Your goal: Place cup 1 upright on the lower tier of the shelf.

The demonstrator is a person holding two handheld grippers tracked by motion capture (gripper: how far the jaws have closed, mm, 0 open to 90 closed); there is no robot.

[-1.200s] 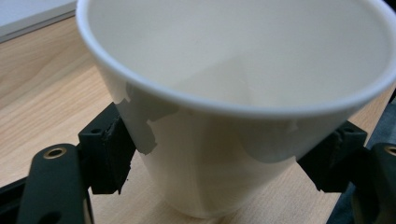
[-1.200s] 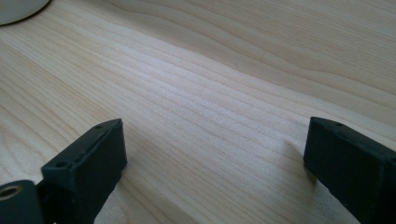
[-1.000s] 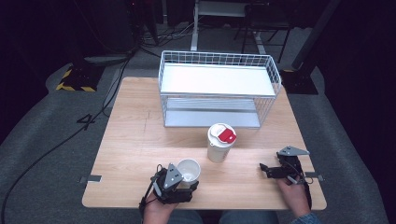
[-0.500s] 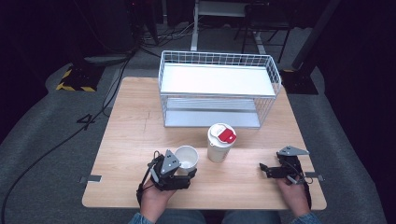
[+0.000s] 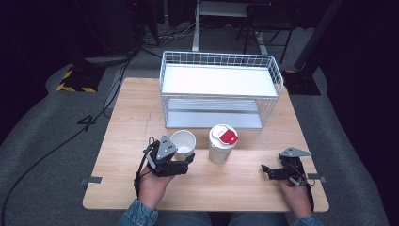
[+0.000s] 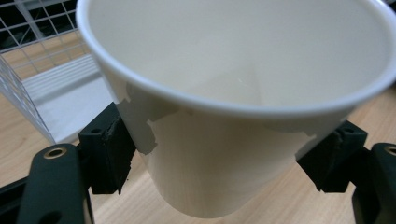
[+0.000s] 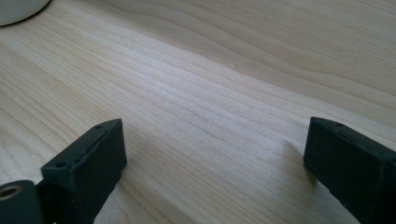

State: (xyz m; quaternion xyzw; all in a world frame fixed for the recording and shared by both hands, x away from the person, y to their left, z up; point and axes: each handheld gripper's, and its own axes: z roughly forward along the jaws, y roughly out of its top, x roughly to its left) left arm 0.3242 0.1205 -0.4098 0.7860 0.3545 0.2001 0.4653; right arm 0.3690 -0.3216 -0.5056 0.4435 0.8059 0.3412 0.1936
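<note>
Since a second ago the left tool has carried the open white paper cup up off the wooden surface and forward, away from the near edge. The cup is now just left of the lidded white cup with the red tab and closer to the white wire shelf rack. In the left gripper view both black pads press the cup's sides below the rim, so the tool is pinching the cup, which is empty and tilted a little toward the camera. That looks like a carry under way, probably toward the rack or a spot beside the lidded cup, with the set-down not yet made. The right tool has kept its place near the right edge, its jaws spread wide over bare wood with nothing between them.
</note>
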